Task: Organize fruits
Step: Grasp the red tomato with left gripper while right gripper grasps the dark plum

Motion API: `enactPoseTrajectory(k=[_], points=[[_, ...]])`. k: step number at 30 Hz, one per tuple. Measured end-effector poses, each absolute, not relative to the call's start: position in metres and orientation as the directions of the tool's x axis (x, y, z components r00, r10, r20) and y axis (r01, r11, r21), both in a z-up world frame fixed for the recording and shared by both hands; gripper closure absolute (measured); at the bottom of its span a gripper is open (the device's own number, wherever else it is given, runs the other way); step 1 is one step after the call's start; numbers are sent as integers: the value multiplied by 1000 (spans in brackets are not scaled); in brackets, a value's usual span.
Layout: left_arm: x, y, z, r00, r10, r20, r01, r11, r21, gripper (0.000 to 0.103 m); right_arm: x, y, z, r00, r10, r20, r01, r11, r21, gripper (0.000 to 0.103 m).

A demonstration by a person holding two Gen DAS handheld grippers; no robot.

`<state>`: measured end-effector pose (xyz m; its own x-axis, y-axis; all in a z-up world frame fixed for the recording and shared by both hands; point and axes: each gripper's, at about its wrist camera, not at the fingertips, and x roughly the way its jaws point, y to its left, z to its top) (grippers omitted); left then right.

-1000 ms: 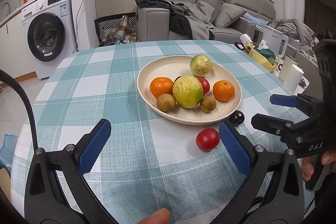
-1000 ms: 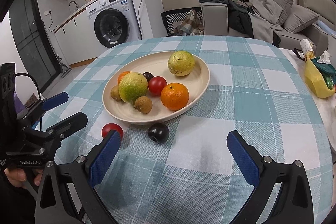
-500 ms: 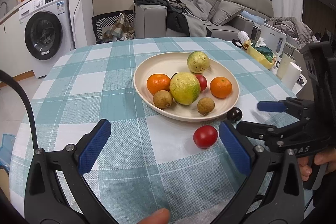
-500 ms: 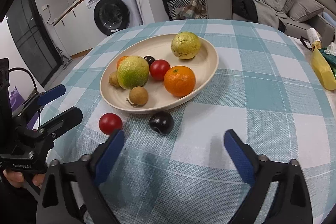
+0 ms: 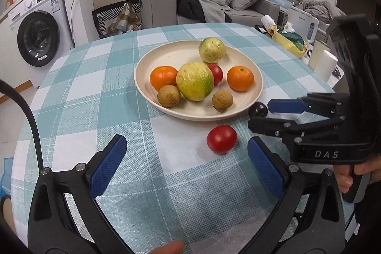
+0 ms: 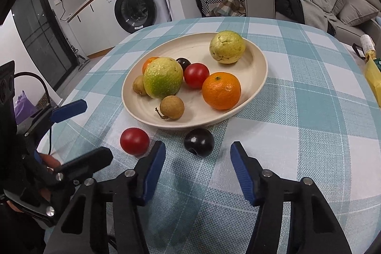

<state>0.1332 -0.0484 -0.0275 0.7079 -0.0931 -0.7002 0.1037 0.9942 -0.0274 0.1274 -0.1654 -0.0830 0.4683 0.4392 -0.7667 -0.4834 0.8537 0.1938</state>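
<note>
A cream plate on the checked tablecloth holds two oranges, two yellow-green fruits, two brown longans, a red tomato and a dark plum. A loose red tomato and a loose dark plum lie on the cloth just in front of the plate. My left gripper is open and empty, with the loose tomato a little ahead near its right finger. My right gripper is open and empty, its fingers on either side of the loose plum, slightly short of it.
The round table's edge curves close behind the plate. A washing machine stands far left, a sofa with clothes behind. A yellow bag and white cups stand on a side table off the table's right edge.
My right gripper has moved forward and down to the loose plum and its jaws have narrowed around it. My left gripper has come slightly closer to the loose tomato.
</note>
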Motion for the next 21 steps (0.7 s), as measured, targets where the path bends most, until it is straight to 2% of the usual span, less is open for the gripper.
enactPoseTrajectory(k=[2, 4, 9, 21], points=[[134, -51, -31, 693, -96, -714, 116, 993, -22, 5, 127, -165, -83, 469, 437, -767, -485, 854, 190, 46], [135, -53, -34, 680, -104, -726, 129, 991, -21, 11, 127, -164, -83, 471, 434, -768, -487, 854, 184, 46], [138, -56, -38, 655, -127, -745, 145, 989, -42, 15, 128, -161, -83, 483, 413, -772, -486, 860, 156, 53], [159, -63, -51, 596, -132, -792, 146, 988, -55, 28, 133, -158, -84, 498, 382, -779, -499, 860, 103, 53]])
